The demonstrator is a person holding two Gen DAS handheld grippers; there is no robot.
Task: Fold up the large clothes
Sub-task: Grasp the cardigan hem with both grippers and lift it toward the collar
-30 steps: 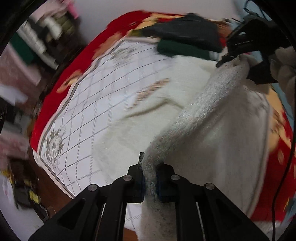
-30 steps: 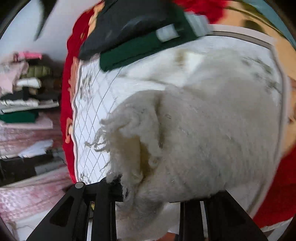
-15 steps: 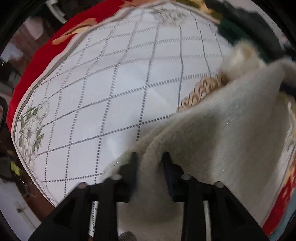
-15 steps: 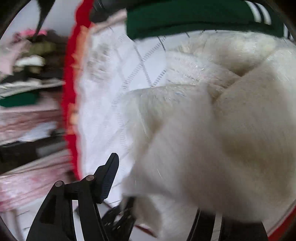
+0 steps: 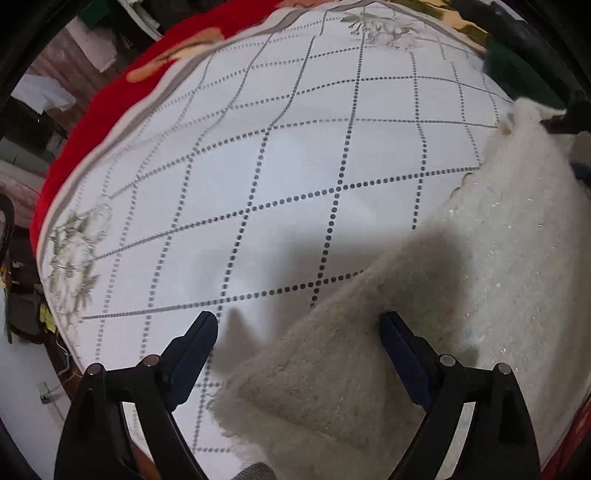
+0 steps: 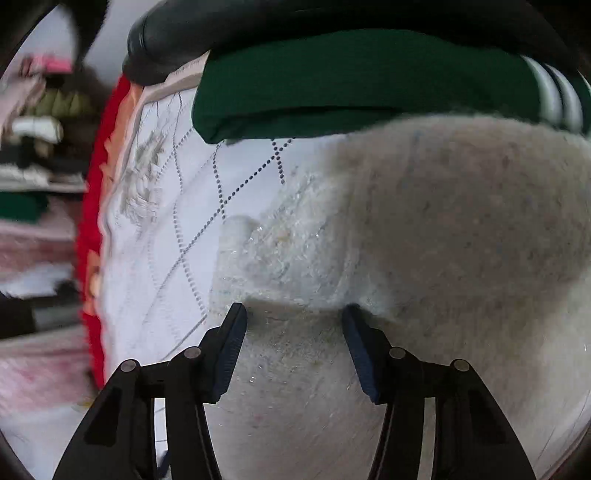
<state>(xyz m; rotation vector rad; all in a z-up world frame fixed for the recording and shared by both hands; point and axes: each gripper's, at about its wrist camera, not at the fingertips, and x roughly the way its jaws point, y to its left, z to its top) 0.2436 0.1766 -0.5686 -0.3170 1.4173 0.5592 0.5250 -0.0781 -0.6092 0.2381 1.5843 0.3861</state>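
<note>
A cream fuzzy garment point(image 5: 480, 258) lies on the white quilted bedspread point(image 5: 295, 166), with one corner reaching toward the camera. My left gripper point(image 5: 299, 325) hovers close over that corner. Its jaws are opening wide; the corner lies between them and neither pad touches it. In the right wrist view the same garment point(image 6: 461, 240) fills the right side, one layer folded over another. My right gripper point(image 6: 293, 315) stands over its folded edge. Its jaws are closing, fuzzy cloth lies between them, and the pads do not visibly press on it.
A folded dark green garment point(image 6: 351, 81) with white stripes lies just beyond the cream one, under a black garment point(image 6: 258, 22). The bedspread's red border point(image 6: 92, 221) marks the bed's left edge. Shelves of stacked clothes point(image 6: 37, 129) stand past that edge.
Both grippers held the cream garment up a second ago. They came down toward the bed and let go; the garment now lies on the bedspread.
</note>
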